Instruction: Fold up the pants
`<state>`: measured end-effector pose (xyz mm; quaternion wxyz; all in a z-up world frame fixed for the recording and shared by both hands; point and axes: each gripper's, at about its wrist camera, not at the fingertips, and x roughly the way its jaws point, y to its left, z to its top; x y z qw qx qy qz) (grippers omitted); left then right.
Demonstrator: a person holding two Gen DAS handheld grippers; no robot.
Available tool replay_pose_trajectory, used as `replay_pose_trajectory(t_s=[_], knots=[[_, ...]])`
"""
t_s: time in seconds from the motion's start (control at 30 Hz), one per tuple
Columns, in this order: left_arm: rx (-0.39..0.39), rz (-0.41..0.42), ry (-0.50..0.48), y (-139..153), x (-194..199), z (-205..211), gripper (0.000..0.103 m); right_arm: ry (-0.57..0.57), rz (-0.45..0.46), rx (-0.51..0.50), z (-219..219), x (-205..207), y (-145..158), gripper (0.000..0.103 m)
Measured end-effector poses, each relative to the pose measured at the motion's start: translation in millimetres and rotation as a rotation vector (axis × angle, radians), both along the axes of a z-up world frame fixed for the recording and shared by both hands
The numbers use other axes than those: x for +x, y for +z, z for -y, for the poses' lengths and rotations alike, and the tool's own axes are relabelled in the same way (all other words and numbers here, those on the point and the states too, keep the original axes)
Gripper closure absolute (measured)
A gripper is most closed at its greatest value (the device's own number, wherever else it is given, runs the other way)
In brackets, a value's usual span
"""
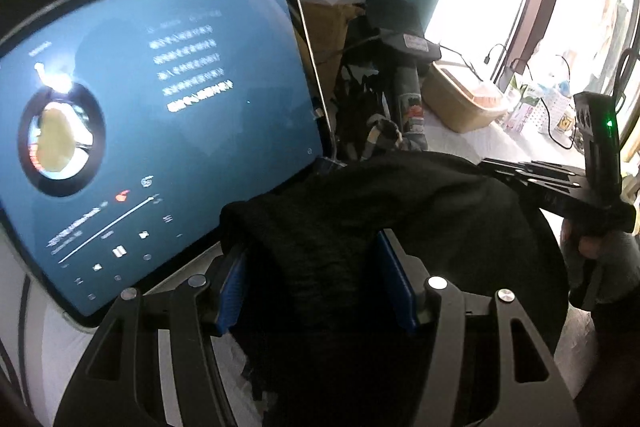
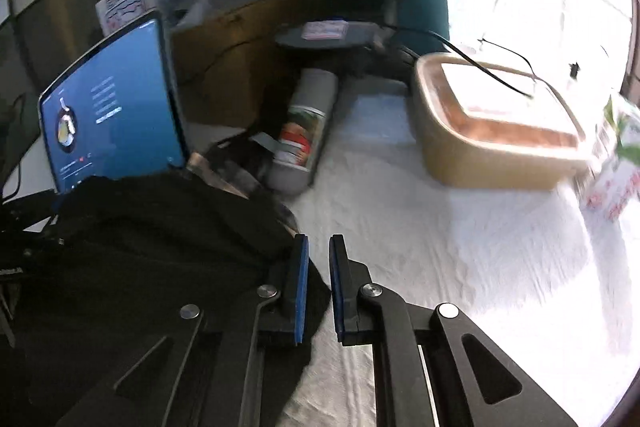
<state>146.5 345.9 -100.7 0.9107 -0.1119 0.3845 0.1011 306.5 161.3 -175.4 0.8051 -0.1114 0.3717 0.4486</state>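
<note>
The black pants lie bunched on a white cloth surface. In the left wrist view my left gripper is wide open, its blue pads on either side of a raised ridge of the pants. The fabric lies between the jaws. My right gripper shows at the right edge of the pile, held by a gloved hand. In the right wrist view my right gripper has its jaws nearly closed with a narrow empty gap, just off the right edge of the pants. It holds nothing.
A lit tablet stands just behind the pants on the left. A spray can, a cardboard box and dark clutter sit behind. A tan tub with cables stands at the back right by a bright window.
</note>
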Motion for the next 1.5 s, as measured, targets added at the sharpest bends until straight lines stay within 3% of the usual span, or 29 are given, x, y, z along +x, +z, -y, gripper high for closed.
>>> replay_pose_trajectory(t_s=[0.2, 0.33, 0.37, 0.4, 0.43, 0.47, 0.63, 0.77, 1.5], knots=[[0.016, 0.086, 0.029, 24.5, -23.2, 10.7, 0.042, -0.023, 0.052, 0.014, 29.1, -13.3, 24.4, 0.092], [0.008, 0.175, 0.048, 43.2, -42.2, 26.8, 0.028, -0.045, 0.105, -0.004, 44.5, -33.8, 36.8, 0.089], [0.005, 0.186, 0.05, 45.3, -44.2, 30.3, 0.028, -0.054, 0.118, -0.009, 48.6, -38.7, 39.0, 0.072], [0.003, 0.196, 0.047, 47.1, -46.4, 35.9, 0.028, -0.059, 0.123, -0.008, 52.0, -43.2, 40.3, 0.026], [0.005, 0.204, 0.043, 48.3, -48.6, 42.9, 0.027, -0.061, 0.13, 0.003, 58.4, -48.1, 42.5, 0.002], [0.006, 0.207, 0.041, 48.8, -49.2, 46.7, 0.027, -0.059, 0.142, 0.016, 64.3, -51.7, 44.0, 0.0], [0.018, 0.218, 0.023, 45.7, -54.5, 72.5, 0.026, -0.082, 0.186, 0.006, 89.3, -67.6, 45.9, 0.0], [0.028, 0.216, 0.012, 42.8, -59.1, 91.9, 0.009, -0.111, 0.205, 0.012, 117.1, -78.0, 50.4, 0.0], [0.053, 0.269, -0.043, 40.0, -101.2, 194.3, 0.009, -0.285, 0.273, 0.045, 250.6, -149.9, 73.5, 0.0]])
